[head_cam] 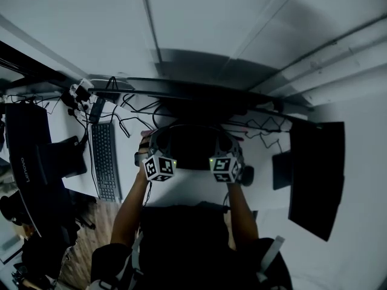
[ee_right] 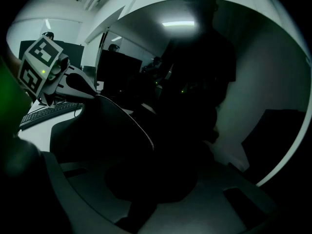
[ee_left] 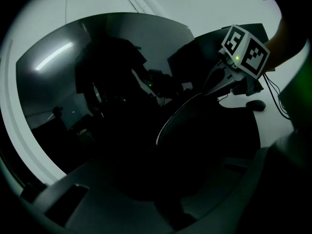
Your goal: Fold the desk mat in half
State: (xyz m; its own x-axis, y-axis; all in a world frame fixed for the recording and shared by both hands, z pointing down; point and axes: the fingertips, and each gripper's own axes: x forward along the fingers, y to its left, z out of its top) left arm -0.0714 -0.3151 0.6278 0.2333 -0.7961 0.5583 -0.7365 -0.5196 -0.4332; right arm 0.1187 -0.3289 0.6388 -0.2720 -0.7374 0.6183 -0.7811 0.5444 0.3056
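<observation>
The dark desk mat (head_cam: pixel 192 147) is lifted off the white desk and bowed into a curve between my two grippers. My left gripper (head_cam: pixel 152 151) grips its left end and my right gripper (head_cam: pixel 233 153) its right end, both shut on it. In the left gripper view the desk mat (ee_left: pixel 195 126) rises from the jaws with a pale curled edge, and the right gripper (ee_left: pixel 210 87) shows beyond it. The right gripper view has the desk mat (ee_right: pixel 112 130) curling toward the left gripper (ee_right: pixel 73 84). My jaw tips are lost in the dark.
A black keyboard (head_cam: pixel 104 161) lies left of the mat, a mouse (head_cam: pixel 246 175) just right of it. A dark monitor (head_cam: pixel 317 174) lies at the right, a black computer (head_cam: pixel 27 162) at the left. Cables (head_cam: pixel 130 121) trail along the desk's back edge.
</observation>
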